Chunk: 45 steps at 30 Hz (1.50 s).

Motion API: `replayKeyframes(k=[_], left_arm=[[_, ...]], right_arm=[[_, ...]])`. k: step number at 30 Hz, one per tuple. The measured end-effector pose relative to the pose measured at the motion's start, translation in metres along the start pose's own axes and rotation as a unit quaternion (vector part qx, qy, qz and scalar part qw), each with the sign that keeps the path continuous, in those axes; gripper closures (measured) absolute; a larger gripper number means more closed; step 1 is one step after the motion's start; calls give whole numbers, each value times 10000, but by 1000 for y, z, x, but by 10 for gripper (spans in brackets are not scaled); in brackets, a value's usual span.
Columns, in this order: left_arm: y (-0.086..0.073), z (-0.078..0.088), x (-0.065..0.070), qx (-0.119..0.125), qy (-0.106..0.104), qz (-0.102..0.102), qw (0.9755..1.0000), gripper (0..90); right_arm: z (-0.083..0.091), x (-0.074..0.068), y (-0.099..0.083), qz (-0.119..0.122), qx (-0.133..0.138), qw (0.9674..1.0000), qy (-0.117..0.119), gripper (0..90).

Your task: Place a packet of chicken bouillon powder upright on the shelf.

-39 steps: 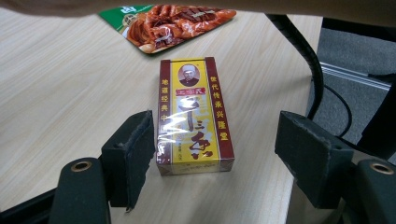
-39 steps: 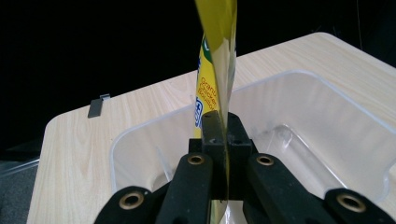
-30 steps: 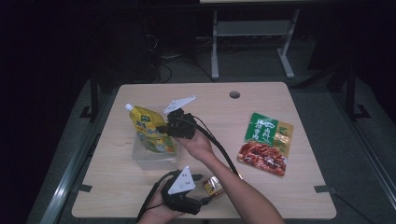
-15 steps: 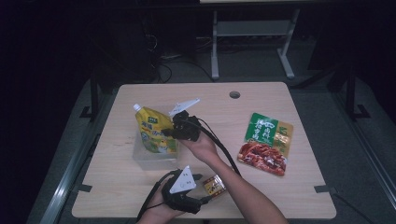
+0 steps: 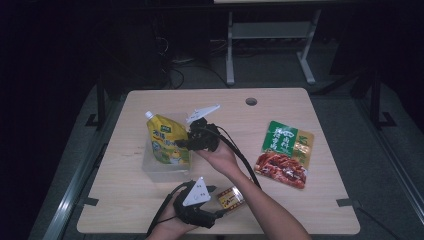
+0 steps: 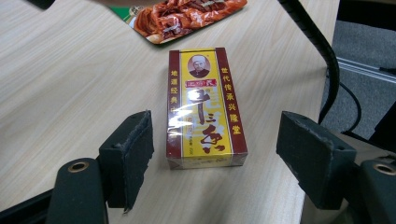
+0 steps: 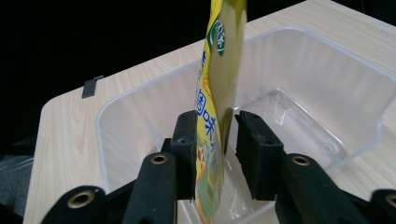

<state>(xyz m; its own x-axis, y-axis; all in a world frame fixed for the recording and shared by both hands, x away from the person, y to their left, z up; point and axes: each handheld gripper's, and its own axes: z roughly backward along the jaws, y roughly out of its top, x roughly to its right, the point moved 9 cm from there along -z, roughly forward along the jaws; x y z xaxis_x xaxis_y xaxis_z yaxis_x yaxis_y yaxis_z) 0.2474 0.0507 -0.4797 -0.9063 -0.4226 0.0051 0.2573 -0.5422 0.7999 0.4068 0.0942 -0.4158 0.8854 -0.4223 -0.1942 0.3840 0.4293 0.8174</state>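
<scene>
1. Right tongs (image 7: 215, 154) over the clear plastic tub (image 7: 327, 84), jaws just opened a little, partly apart: left pad against the yellow spouted pouch (image 7: 219, 70), right pad with a slim gap from it, so no squeeze on the pouch.
2. Same right tongs (image 5: 181, 145) seen from the high view, held at the right edge of the yellow spouted pouch (image 5: 167, 140), above the clear plastic tub (image 5: 152, 167).
3. Pouch upright and edge-on between the jaws in the right gripper view, lower end down inside the tub; in the high view leaning up and left, white spout at the top, bottom inside the tub.
4. Tub on the left half of the desk (image 5: 310, 210), transparent, walls rounded at the corners.
5. Left tongs (image 6: 215, 161) wide, pads well apart on either side of the yellow-and-maroon seasoning box (image 6: 203, 107), neither pad touching it.
6. Box flat on the desk (image 6: 56, 84), near end between the pads, portrait and red lettering facing up.
7. Left tongs (image 5: 220, 200) near the front edge in the high view, seasoning box (image 5: 230, 196) just ahead of them.
8. Red-and-green snack packet (image 5: 285, 152) flat on the right half of the desk, well apart from the tub; its red end (image 6: 187, 14) beyond the box in the left gripper view.
</scene>
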Motion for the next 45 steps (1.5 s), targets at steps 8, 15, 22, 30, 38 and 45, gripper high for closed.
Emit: replayKeyframes(k=[8,15,22,30,38,45], left_arm=[[-1,-4,0,-122,19,-5,9999,256],[-2,-9,0,-296,37,-36,9995,245],[-1,-17,0,-422,97,-85,9990,222],[-3,-28,-1,-704,159,-300,9969,235],[-11,-39,-4,-996,225,-362,9941,233],[-12,-47,-2,-1126,274,-424,9924,192]], right_arm=[[27,1,-6,4,-38,9999,-98,585],[57,9,-18,-90,-4,9996,-277,534],[91,19,-40,-250,-16,9983,-532,496],[122,31,-70,-484,1,9959,-758,449],[152,39,-103,-781,-26,9927,-922,400],[164,41,-126,-927,-89,9900,-1064,379]])
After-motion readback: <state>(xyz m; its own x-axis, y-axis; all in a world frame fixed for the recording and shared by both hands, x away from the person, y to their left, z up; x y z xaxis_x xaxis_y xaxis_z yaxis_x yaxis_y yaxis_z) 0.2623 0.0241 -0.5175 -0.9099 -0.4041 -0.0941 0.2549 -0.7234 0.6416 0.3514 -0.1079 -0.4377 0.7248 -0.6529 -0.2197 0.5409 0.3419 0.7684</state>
